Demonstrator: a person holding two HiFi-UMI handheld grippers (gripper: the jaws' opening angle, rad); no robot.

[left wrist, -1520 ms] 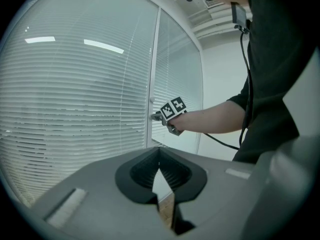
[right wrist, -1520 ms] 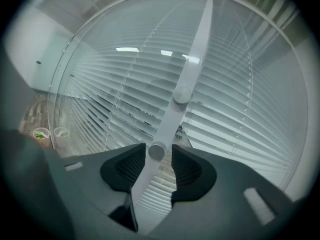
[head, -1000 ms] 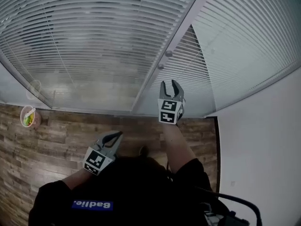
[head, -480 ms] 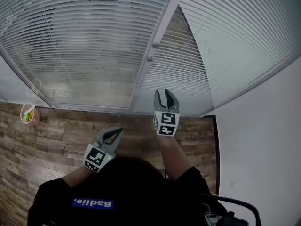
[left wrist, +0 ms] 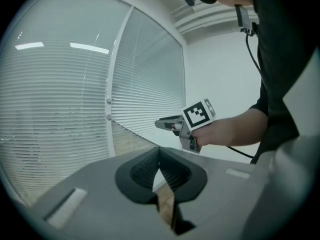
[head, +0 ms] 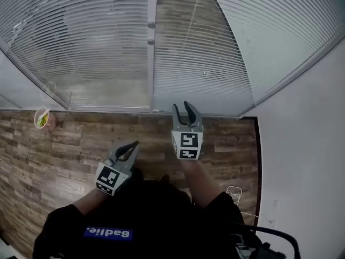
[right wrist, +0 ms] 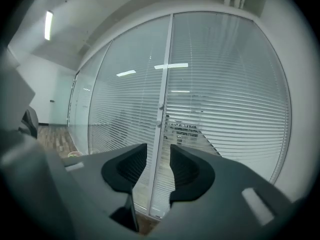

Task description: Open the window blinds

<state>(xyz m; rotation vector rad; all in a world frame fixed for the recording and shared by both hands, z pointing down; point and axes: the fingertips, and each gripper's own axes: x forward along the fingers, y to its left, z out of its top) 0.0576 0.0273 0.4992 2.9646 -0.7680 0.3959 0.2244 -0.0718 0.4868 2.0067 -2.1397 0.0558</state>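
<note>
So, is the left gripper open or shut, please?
Shut: in its own view the left gripper has its tips touching and holds nothing.

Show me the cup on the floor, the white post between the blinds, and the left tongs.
cup [head: 42, 119], head view, its open top.
white post [head: 151, 74], head view, its middle stretch.
left tongs [head: 135, 144], head view, at the tips.

Black shirt [head: 145, 215]; left gripper [head: 135, 144] and right gripper [head: 181, 108] are grey.

Two claws [head: 131, 145] [head: 182, 107], two knobs [head: 151, 25] [head: 151, 41] and one cup [head: 42, 118].
</note>
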